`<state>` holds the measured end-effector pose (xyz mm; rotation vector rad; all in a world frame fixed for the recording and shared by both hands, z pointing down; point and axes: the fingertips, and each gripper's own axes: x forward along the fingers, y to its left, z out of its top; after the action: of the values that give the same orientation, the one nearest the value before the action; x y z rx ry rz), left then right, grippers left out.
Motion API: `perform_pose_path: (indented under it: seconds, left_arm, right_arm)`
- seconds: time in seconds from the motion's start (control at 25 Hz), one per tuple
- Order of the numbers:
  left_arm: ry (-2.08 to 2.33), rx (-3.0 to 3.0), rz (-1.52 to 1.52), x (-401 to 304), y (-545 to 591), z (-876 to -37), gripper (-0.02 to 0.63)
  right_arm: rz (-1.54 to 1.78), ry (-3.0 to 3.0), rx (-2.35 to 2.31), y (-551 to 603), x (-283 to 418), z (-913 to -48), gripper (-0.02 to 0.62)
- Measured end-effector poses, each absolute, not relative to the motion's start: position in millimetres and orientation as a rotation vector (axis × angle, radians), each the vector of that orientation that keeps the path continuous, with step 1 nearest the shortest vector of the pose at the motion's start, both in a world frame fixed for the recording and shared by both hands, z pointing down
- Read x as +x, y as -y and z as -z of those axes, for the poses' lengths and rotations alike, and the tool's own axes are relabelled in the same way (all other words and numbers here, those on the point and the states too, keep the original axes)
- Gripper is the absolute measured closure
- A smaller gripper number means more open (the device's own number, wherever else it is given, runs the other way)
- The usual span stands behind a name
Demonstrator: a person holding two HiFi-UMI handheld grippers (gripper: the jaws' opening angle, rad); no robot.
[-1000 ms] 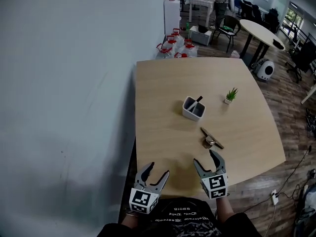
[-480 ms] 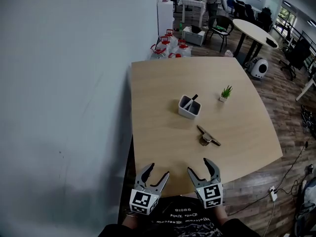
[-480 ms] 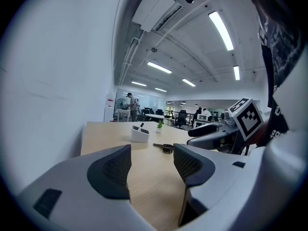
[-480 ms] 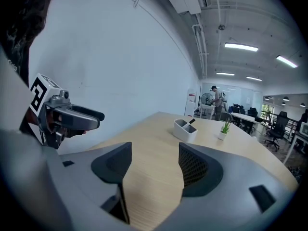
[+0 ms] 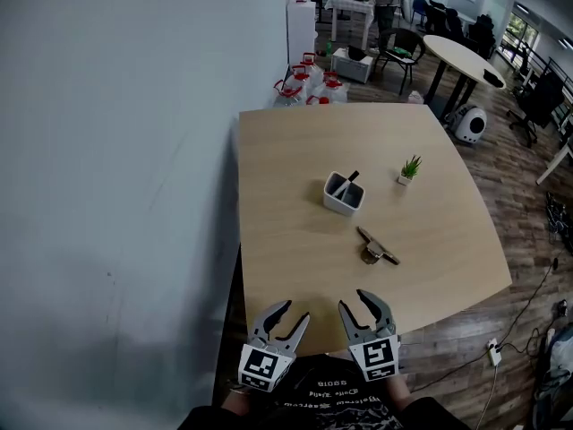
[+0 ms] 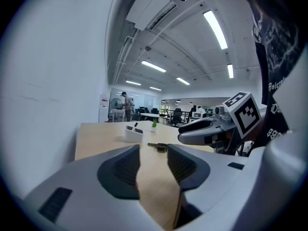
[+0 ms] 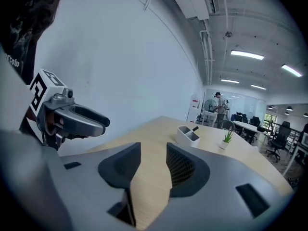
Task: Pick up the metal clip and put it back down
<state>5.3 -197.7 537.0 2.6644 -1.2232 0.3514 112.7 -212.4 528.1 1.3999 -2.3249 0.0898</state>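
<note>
The metal clip [image 5: 378,248] lies flat on the wooden table [image 5: 286,150], right of the middle, well beyond both grippers; in the left gripper view the clip [image 6: 158,147] shows far ahead between the jaws. My left gripper [image 5: 294,313] hovers at the table's near edge, jaws closing with nothing between them. My right gripper [image 5: 354,302] sits beside it, its jaws also closing on nothing. In the left gripper view the left gripper [image 6: 153,151] frames bare tabletop. In the right gripper view the right gripper [image 7: 154,151] does too, and the clip does not show there.
A white pen holder [image 5: 344,194] with a dark pen and a small potted plant [image 5: 410,168] stand past the clip. A plain wall runs along the table's left side. Water jugs [image 5: 304,86], chairs and a round table [image 5: 466,56] are on the floor beyond.
Both grippers' jaws have narrowed. The right gripper has drawn back and left, closer to the near edge. The clip has not moved on the table.
</note>
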Motion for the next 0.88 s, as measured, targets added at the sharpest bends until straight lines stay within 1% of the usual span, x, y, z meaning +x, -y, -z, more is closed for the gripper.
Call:
perform_pose_path:
  seconds: [0.08,0.12,0.16,0.2,0.28,0.88]
  left_arm:
    - [1.236,2.662,-0.343,5,198,-535,0.558]
    - [1.234,2.662,-0.338,6,198,-534,0.577]
    - [1.227,2.665,-0.335,6,197,-534,0.588]
    - [1.217,2.669,-0.336,7,196,-534,0.593]
    - [1.202,2.681,-0.342,9,195,-534,0.597]
    - [1.167,2.702,-0.346,13,193,-536,0.598]
  right_arm:
    - [-0.084,2.330,1.413,213,114,-525,0.451]
    - [-0.083,2.334,1.422,213,115,-523,0.472]
    - [-0.081,2.339,1.431,212,116,-521,0.514]
    - [-0.082,2.346,1.438,212,116,-520,0.555]
    - [-0.084,2.359,1.437,211,115,-519,0.579]
    - [-0.065,2.369,1.384,209,100,-522,0.583]
